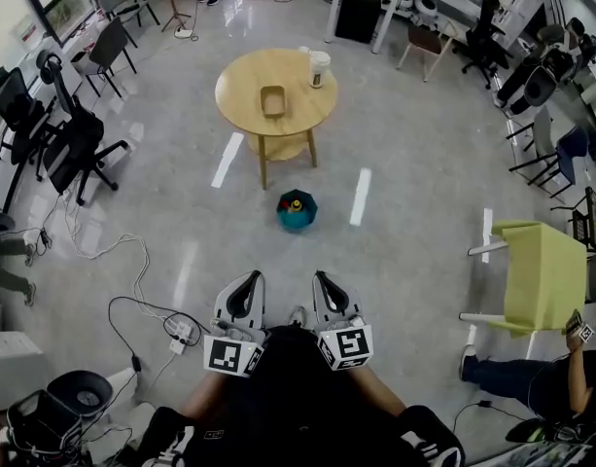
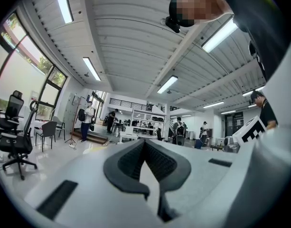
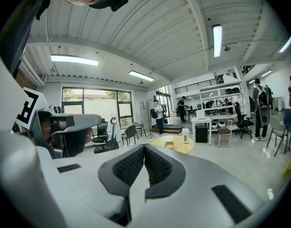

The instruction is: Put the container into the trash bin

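Observation:
A small brown container [image 1: 272, 99] lies on a round wooden table [image 1: 241, 115] far ahead, beside a white lidded cup [image 1: 319, 68]. On the floor in front of the table stands a teal trash bin [image 1: 298, 210] with some rubbish in it. My left gripper [image 1: 251, 277] and right gripper [image 1: 321, 277] are held close to my body, side by side, well short of the bin. Both are shut and hold nothing. In the right gripper view the container [image 3: 169, 145] and table [image 3: 178, 149] show far beyond the jaws [image 3: 144, 147]. The left gripper [image 2: 144, 140] faces a distant room.
Office chairs [image 1: 74, 149] stand at the left. A yellow-green chair [image 1: 545, 275] stands at the right, with a seated person [image 1: 531, 382] below it. Cables and a power strip [image 1: 179, 331] lie on the floor near my left side. White strips mark the floor beside the bin.

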The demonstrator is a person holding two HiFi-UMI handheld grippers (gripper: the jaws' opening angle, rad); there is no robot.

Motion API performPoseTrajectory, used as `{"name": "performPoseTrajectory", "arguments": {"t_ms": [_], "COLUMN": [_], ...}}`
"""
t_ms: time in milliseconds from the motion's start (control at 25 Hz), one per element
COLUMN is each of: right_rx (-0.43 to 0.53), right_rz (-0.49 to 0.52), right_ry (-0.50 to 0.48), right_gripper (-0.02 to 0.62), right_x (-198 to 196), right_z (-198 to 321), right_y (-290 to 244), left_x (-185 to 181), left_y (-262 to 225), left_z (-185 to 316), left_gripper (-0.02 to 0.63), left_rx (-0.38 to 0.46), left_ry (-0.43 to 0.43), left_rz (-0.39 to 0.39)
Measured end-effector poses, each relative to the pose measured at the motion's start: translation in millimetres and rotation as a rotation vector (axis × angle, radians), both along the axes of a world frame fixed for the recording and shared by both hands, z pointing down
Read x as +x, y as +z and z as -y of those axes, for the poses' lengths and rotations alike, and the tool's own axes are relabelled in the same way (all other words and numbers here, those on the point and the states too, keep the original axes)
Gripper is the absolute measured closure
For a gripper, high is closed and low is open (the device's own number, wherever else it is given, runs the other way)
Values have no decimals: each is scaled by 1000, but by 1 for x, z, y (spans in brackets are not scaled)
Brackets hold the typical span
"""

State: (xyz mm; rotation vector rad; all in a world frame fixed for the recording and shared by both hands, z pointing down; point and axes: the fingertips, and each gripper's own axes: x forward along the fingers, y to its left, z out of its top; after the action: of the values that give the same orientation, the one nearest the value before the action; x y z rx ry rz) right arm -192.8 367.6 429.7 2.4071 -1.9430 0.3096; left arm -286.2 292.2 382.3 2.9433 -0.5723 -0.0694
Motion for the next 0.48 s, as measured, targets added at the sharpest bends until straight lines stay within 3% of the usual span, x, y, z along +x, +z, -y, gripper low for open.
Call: {"name": "performPoseTrajectory", "arguments": {"t_ms": [280,480], "right_rx": [4,-9], "right_rz": [-13,-2], "right_ry": [-55,-70], "right_gripper": [569,569], "right_x": [26,44], "right_z": [-19,-5], "right_y": [12,18], "left_x": [22,35], "left_y": [14,18], "left_z": [-39,-30], "left_gripper": [603,603], "left_rx": [-2,-20], "left_ry": [-7,-12], "left_rz": [39,52]}}
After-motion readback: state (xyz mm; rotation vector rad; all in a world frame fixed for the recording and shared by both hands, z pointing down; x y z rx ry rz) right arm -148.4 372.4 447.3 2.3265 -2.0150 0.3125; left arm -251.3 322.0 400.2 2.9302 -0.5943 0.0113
